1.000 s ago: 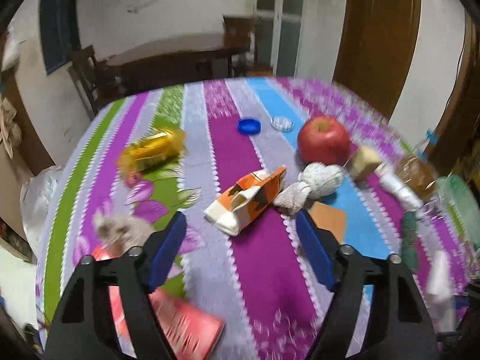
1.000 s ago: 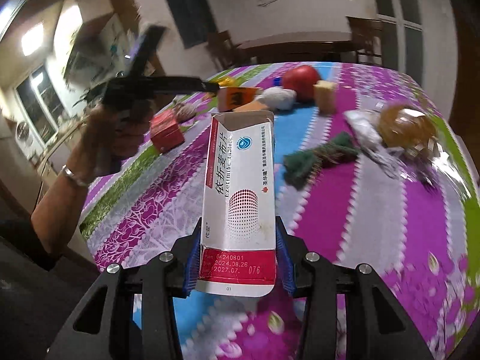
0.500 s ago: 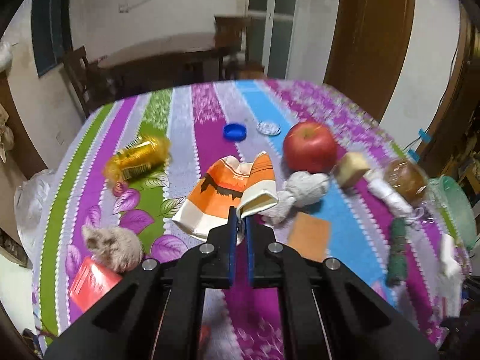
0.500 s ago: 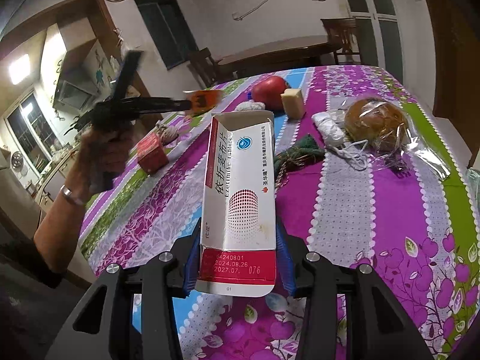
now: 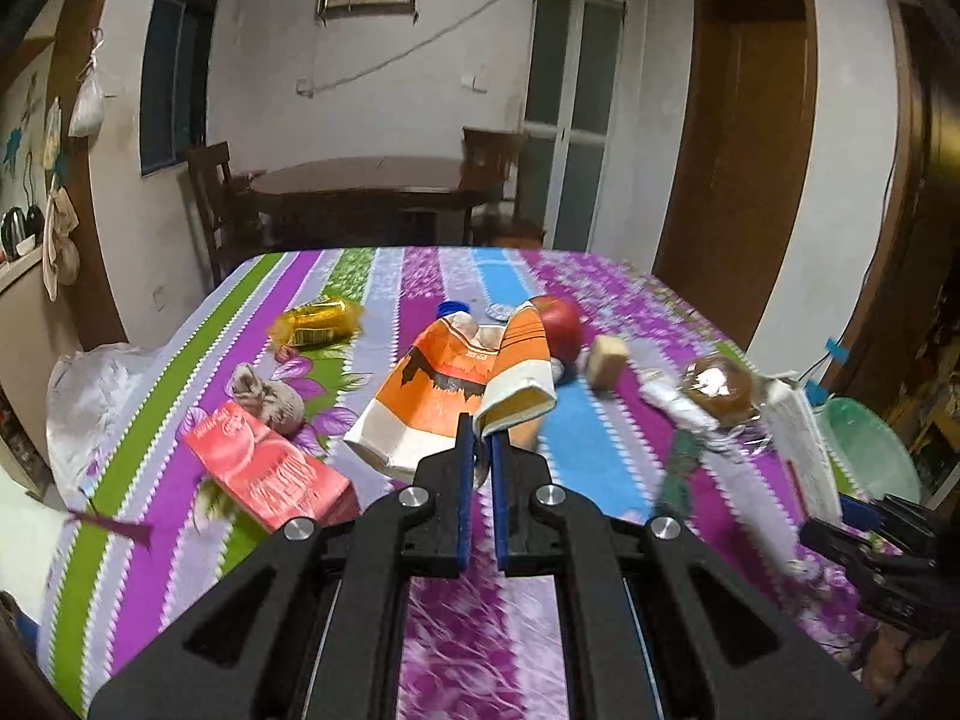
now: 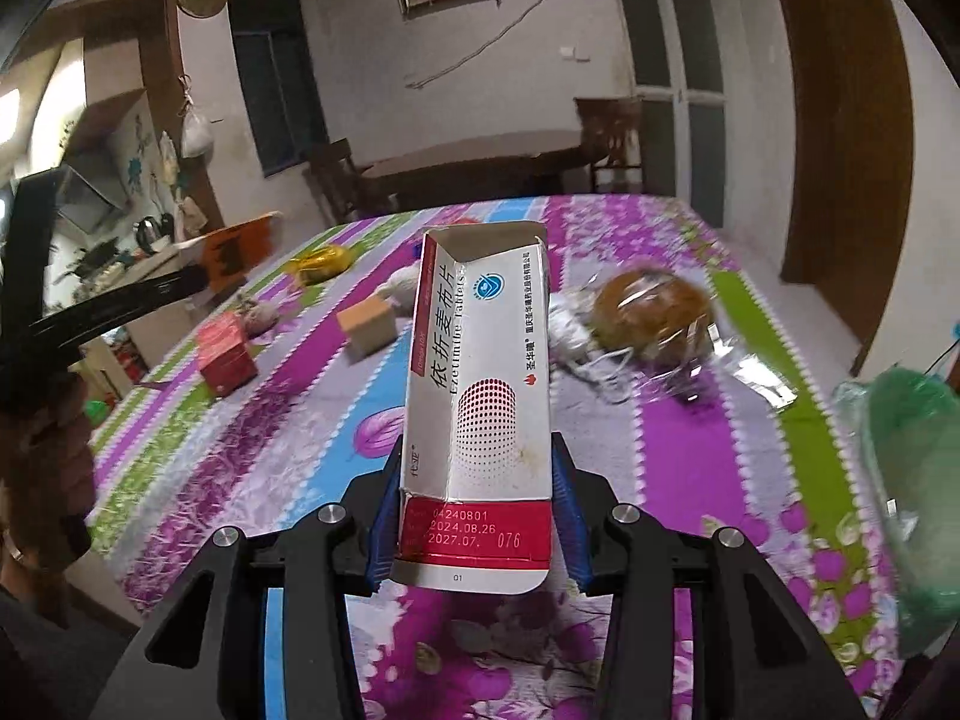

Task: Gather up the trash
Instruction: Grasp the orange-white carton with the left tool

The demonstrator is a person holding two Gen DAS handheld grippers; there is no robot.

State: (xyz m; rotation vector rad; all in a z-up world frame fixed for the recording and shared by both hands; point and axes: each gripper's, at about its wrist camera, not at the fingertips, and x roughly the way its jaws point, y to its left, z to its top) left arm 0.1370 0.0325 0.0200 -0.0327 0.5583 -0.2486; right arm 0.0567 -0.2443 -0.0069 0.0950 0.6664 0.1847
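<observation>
My left gripper (image 5: 478, 450) is shut on a crumpled orange and white carton (image 5: 444, 390) and holds it above the striped tablecloth (image 5: 600, 462). The carton also shows at the left of the right wrist view (image 6: 231, 246). My right gripper (image 6: 477, 516) is shut on an empty white and red medicine box (image 6: 480, 396), held upright above the table's near right part. That box and gripper show blurred at the right edge of the left wrist view (image 5: 804, 450).
On the table lie a red box (image 5: 264, 468), a gold wrapper (image 5: 315, 324), a grey cloth ball (image 5: 267, 399), a red apple (image 5: 564, 324), a tan block (image 5: 606, 360), a wrapped bun (image 6: 651, 312). A green bag (image 6: 912, 480) hangs at the right edge, a white bag (image 5: 90, 396) at the left.
My left gripper closed on the orange carton and lifted it off the cloth. My right gripper, still holding the medicine box, moved right toward the green bag.
</observation>
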